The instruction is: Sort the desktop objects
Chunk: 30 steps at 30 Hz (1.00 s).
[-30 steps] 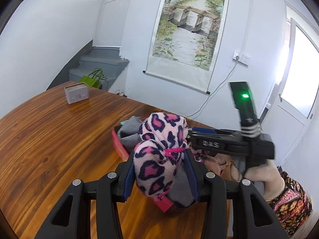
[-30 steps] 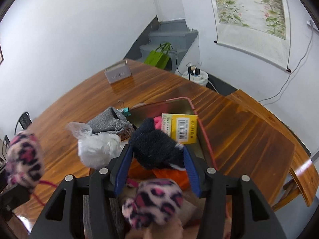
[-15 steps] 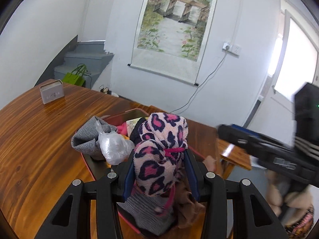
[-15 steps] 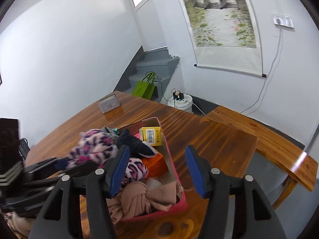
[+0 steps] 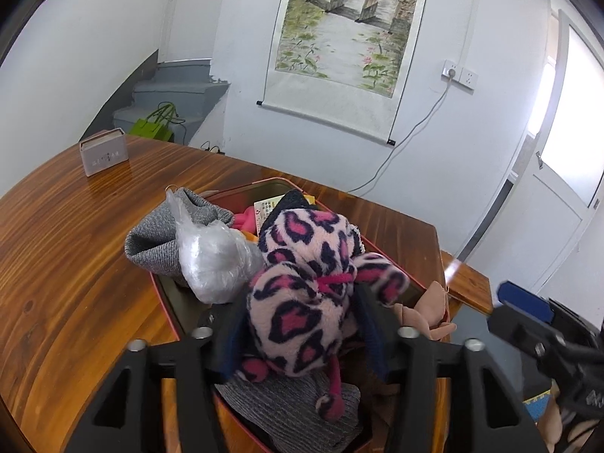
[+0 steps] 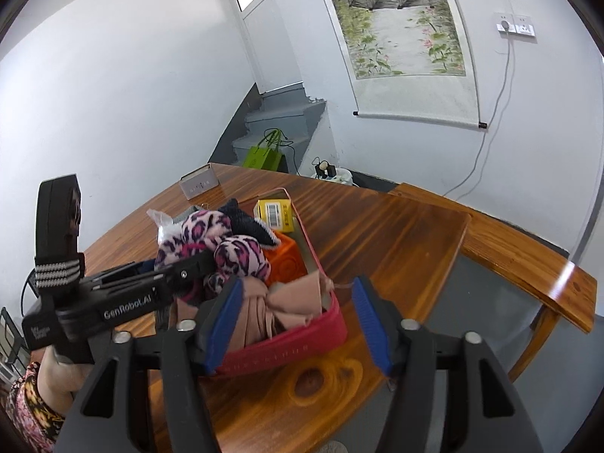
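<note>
The left gripper, jaws just widened, lets the leopard-print plush settle between them onto the heap in the red bin; the right gripper, also opening and empty, hangs over the bin's near end.

A glossy, varnished grain is being shown by the wooden table. Fluffy fleece is being displayed by the leopard-print sock, ribbed knit by the grey cloth, crinkled clear plastic by the bag, matt fabric by the red box.
</note>
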Available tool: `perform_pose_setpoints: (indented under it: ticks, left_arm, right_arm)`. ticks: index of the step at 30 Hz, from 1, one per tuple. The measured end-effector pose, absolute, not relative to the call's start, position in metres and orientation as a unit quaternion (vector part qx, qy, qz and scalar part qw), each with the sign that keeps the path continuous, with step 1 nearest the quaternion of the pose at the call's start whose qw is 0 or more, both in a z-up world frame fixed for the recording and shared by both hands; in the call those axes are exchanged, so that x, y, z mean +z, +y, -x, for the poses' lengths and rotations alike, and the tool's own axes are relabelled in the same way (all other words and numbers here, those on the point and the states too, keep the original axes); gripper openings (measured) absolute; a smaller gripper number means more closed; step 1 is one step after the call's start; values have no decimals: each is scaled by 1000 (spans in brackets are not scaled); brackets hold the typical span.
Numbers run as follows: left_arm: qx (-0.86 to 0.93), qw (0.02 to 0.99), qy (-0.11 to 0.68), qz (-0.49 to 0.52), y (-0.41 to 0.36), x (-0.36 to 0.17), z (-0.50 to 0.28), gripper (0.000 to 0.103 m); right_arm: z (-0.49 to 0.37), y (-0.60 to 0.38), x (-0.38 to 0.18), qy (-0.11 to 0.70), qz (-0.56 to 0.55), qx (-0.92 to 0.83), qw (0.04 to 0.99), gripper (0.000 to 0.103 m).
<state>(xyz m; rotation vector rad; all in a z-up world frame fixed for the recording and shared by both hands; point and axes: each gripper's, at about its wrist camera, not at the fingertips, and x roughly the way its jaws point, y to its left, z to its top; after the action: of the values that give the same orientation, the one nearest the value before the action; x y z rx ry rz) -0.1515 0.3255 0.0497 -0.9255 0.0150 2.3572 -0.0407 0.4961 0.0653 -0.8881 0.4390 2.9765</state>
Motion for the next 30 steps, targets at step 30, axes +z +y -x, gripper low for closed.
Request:
perform_pose_setpoints:
  ticks: [30]
  left_arm:
    - [940, 155, 77, 294, 280, 91, 50, 102]
  right_arm:
    - [-24, 442, 71, 95, 286, 953, 21, 86]
